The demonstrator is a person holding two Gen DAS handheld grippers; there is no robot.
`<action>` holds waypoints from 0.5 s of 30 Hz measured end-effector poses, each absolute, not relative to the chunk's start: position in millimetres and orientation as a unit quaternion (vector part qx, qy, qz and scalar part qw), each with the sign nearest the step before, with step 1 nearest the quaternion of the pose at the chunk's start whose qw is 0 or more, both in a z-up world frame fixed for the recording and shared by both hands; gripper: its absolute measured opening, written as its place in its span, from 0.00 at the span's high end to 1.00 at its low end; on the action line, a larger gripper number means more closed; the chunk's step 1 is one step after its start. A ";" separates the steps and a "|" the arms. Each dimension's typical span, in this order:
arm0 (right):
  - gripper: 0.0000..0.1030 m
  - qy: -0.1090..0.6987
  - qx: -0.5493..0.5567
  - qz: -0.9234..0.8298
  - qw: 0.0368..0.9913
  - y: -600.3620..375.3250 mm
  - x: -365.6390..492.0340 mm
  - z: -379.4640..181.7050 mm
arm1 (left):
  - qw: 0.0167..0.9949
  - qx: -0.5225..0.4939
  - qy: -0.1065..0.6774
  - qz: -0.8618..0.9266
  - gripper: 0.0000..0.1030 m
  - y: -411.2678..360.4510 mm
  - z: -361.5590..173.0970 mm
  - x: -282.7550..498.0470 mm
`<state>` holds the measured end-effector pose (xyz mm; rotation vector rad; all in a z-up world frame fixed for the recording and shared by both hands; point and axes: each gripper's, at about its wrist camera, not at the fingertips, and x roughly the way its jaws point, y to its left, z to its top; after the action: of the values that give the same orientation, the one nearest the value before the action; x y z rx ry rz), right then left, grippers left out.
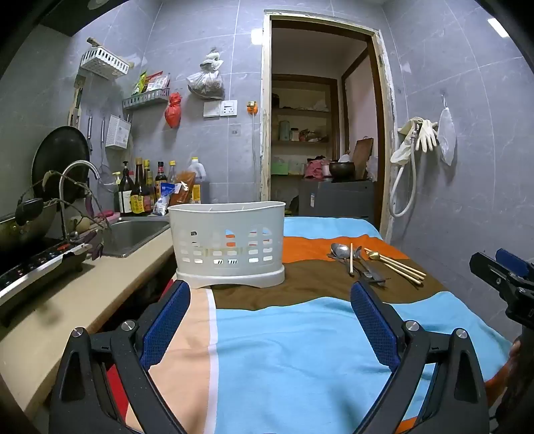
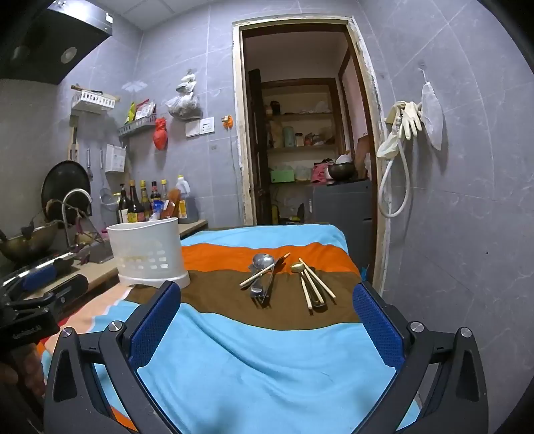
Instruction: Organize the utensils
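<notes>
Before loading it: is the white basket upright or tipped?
Upright: the basket stands on its base on the cloth, rim level, opening upward.

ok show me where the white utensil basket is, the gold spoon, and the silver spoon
white utensil basket (image 1: 230, 233), left wrist view, on its perforated front wall.
gold spoon (image 2: 296, 266), right wrist view, on its bowl, among the chopsticks.
silver spoon (image 2: 263, 259), right wrist view, on its bowl, at the far end.

Dim, cool indoor light from overhead; a ceiling light (image 1: 498, 27) glares white at the top right of the left wrist view. Strong fisheye bending with black vignette corners in both views. Focus mostly sharp, soft shadows under the basket (image 1: 228, 241) and beside the hanging gloves (image 2: 410, 119).
</notes>
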<state>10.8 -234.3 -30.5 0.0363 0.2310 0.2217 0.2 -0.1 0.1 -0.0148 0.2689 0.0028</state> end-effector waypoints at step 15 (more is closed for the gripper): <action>0.00 0.117 0.016 0.110 0.987 -231.4 11.9 -31.5 | 0.991 -0.007 0.131 0.004 0.09 0.2 1.7 -2.3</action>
<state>11.9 -231.4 -31.5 0.0321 0.2347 0.2212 -2.3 0.2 1.7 -0.0145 0.2619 0.0074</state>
